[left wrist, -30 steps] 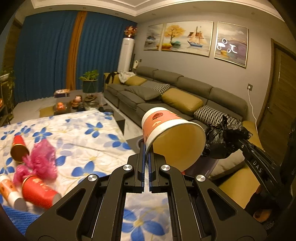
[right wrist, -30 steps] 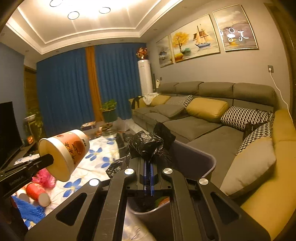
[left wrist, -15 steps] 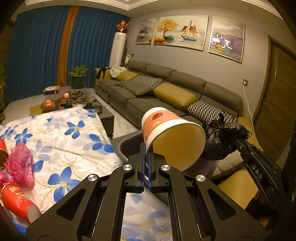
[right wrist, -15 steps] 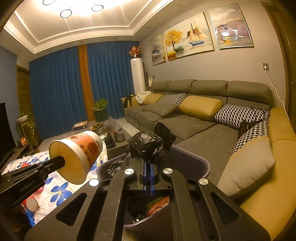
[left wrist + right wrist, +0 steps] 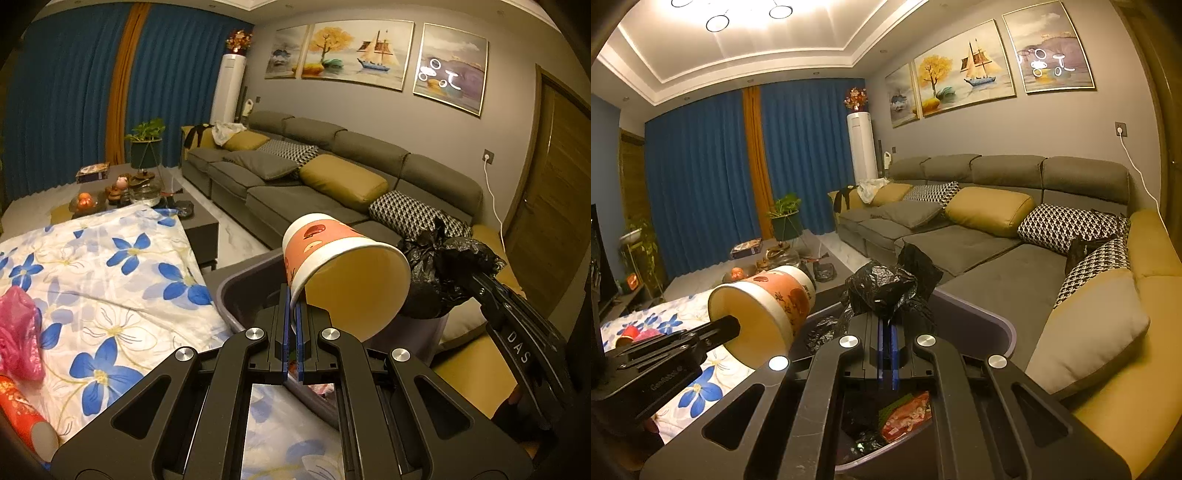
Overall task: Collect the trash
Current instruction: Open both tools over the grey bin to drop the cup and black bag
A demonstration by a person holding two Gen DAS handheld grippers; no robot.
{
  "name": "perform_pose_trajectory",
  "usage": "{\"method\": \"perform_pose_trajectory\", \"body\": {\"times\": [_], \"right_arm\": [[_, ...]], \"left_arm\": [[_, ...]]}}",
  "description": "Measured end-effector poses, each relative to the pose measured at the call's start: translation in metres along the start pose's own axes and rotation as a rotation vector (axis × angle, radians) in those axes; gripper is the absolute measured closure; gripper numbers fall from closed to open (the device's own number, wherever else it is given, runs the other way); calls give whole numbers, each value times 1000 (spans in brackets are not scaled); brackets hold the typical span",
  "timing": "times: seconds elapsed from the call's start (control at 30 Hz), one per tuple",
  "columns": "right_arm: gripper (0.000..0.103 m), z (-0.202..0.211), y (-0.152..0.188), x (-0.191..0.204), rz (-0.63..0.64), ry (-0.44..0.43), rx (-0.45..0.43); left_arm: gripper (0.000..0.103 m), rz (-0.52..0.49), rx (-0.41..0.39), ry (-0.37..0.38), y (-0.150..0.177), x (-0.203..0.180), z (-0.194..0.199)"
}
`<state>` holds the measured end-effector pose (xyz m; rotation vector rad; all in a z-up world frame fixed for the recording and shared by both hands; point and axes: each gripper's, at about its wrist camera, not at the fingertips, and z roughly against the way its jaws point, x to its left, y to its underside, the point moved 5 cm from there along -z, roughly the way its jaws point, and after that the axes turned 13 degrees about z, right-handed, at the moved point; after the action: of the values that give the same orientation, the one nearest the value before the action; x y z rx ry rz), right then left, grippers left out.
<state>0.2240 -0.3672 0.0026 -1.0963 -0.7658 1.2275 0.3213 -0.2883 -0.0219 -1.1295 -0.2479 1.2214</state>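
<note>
My left hand-held gripper (image 5: 293, 314) pinches the rim of a paper cup (image 5: 340, 269), tilted over the grey bin (image 5: 236, 291). My right hand-held gripper (image 5: 887, 332) clamps the black bag (image 5: 886, 288) at the bin's edge.

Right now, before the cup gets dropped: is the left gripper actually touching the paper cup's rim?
Touching. In the left wrist view the left gripper is shut on the paper cup, its blue pads pinching the rim wall between them.

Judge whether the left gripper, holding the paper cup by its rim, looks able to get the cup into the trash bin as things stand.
Probably yes: the left gripper holds the paper cup at the trash bin, whose mouth looks open.
</note>
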Motion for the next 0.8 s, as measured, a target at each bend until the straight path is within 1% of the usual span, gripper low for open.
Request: {"method": "perform_pose_trajectory", "body": {"times": [0.43, 0.5, 0.53, 0.57, 0.63, 0.7, 0.8], "right_arm": [[97, -8, -2, -5, -17, -19, 8], [93, -9, -2, -5, -18, -24, 10], [86, -10, -2, -4, -19, -24, 10], [74, -10, -2, -5, -22, -23, 11], [65, -12, -1, -7, -35, -29, 12], [64, -10, -1, -9, -43, -21, 12], [57, -4, 1, -14, -60, 1, 5]], "left_arm": [[101, 14, 35, 21, 4, -4, -18], [101, 15, 41, 22, 6, -4, -20], [101, 15, 45, 23, 6, -3, -22], [101, 17, 52, 25, 7, -3, -24], [101, 23, 59, 28, 8, -2, -27], [101, 34, 69, 29, 10, -2, -30], [101, 36, 91, 47, 15, -3, -35]]}}
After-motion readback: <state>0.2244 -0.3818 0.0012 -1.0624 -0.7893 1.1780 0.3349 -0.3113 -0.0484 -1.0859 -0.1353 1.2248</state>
